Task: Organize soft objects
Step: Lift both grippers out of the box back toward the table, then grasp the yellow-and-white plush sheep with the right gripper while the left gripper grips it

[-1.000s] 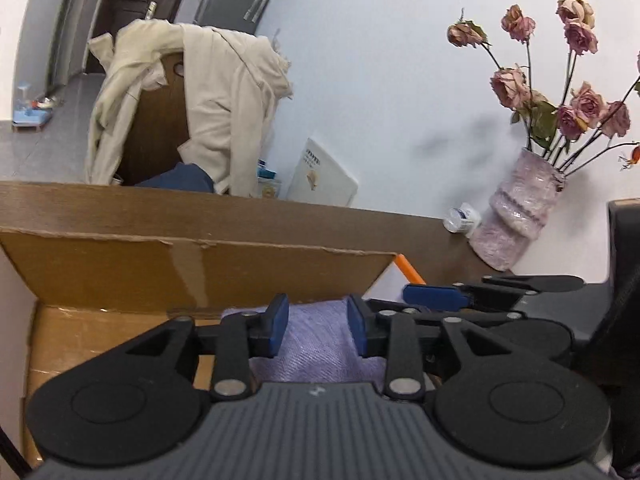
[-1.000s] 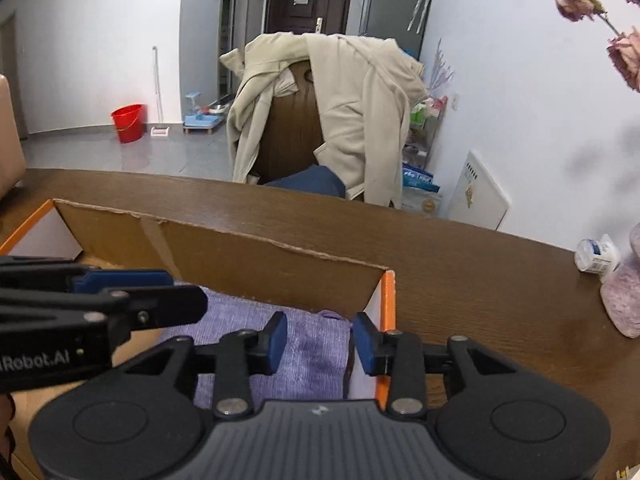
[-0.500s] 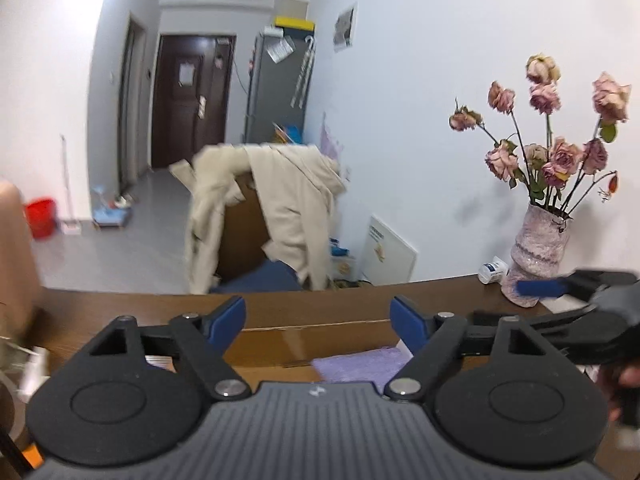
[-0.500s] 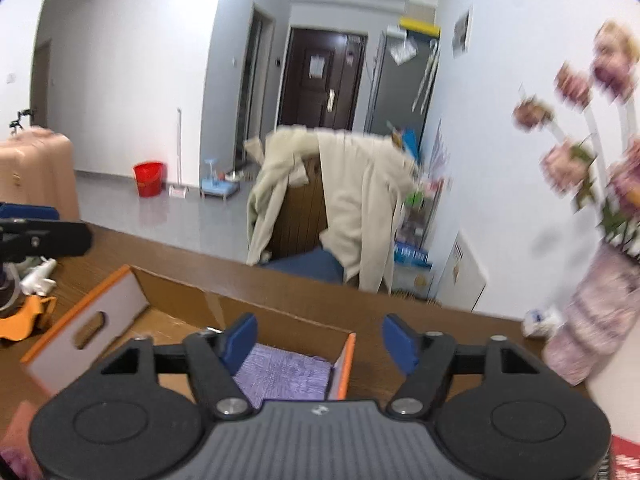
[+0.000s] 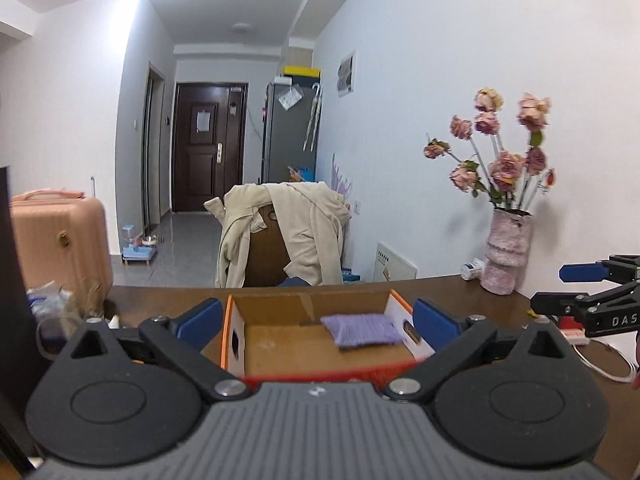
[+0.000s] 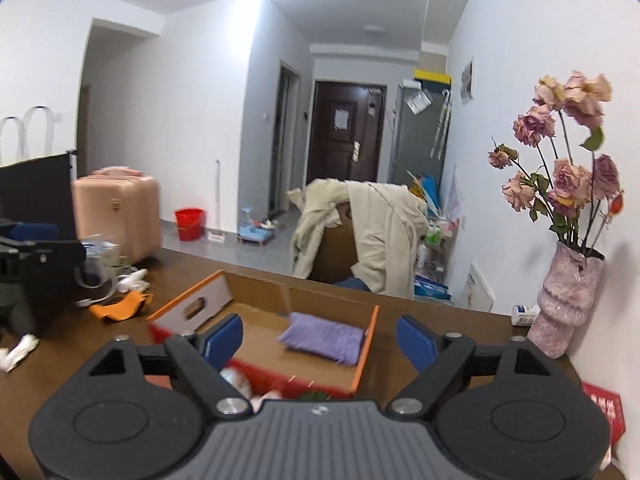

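Purple cloth (image 5: 362,330) placed in cardboard box (image 5: 280,344); left gripper (image 5: 316,318), right gripper (image 6: 320,338) just opening wide, empty; next: fetch another soft item.

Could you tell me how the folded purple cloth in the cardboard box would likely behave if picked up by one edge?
The purple cloth looks knitted and soft, so it would probably droop and unfold. It seems light, and its fuzzy surface should grip well.
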`<move>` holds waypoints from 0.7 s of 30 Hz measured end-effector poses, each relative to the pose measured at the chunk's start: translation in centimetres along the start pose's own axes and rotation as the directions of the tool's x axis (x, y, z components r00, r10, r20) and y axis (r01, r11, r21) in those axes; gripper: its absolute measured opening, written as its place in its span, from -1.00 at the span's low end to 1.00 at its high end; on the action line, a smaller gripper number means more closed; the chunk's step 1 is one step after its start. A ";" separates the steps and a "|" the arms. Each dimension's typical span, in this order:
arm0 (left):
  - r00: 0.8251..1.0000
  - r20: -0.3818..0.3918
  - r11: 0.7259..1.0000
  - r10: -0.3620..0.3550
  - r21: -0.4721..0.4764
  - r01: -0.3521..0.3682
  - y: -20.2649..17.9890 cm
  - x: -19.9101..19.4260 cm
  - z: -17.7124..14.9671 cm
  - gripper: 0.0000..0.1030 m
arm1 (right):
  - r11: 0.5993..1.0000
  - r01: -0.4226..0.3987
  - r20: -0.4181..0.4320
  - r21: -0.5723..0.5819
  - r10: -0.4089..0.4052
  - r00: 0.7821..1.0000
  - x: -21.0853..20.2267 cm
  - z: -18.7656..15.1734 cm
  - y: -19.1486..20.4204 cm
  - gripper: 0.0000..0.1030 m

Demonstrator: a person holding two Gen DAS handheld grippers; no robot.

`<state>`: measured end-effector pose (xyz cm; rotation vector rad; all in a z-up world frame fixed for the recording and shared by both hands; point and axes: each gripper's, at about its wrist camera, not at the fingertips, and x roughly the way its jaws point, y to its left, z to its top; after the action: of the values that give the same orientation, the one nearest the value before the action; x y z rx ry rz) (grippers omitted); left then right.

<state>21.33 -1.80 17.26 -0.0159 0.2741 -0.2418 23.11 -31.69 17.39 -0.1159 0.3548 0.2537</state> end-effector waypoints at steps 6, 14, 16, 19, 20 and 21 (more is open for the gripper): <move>0.995 0.087 0.999 0.038 0.023 -0.040 -1.7 -7.4 -6.3 1.00 | 0.998 -0.051 0.086 -0.031 0.053 0.995 -7.5 -6.8 3.1 0.76; 0.999 0.028 1.000 -0.018 -0.019 0.019 -1.4 -11.1 -14.3 1.00 | 0.995 -0.025 0.086 0.094 0.017 0.996 -10.3 -17.6 6.8 0.91; 1.000 0.008 1.000 -0.004 -0.005 0.004 -1.3 -10.2 -14.6 1.00 | 0.994 -0.047 0.028 0.097 0.045 0.999 -9.4 -18.7 7.5 0.91; 1.000 -0.014 0.999 -0.003 -0.051 0.003 -0.7 -9.0 -14.5 1.00 | 0.998 -0.012 0.002 0.065 0.012 1.000 -8.1 -19.1 8.0 0.91; 1.000 -0.019 0.998 -0.004 -0.059 0.003 -0.7 -8.6 -14.5 1.00 | 0.998 -0.004 -0.002 0.070 0.005 1.000 -7.9 -19.1 8.1 0.91; 1.000 -0.023 0.998 -0.006 -0.058 0.005 -0.7 -8.2 -14.6 1.00 | 0.997 -0.010 -0.006 0.081 0.010 1.000 -7.6 -19.1 8.0 0.90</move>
<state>9.61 -0.22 5.46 -0.0714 0.3044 -0.2395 7.85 -28.71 1.73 -0.0349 0.3715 0.2483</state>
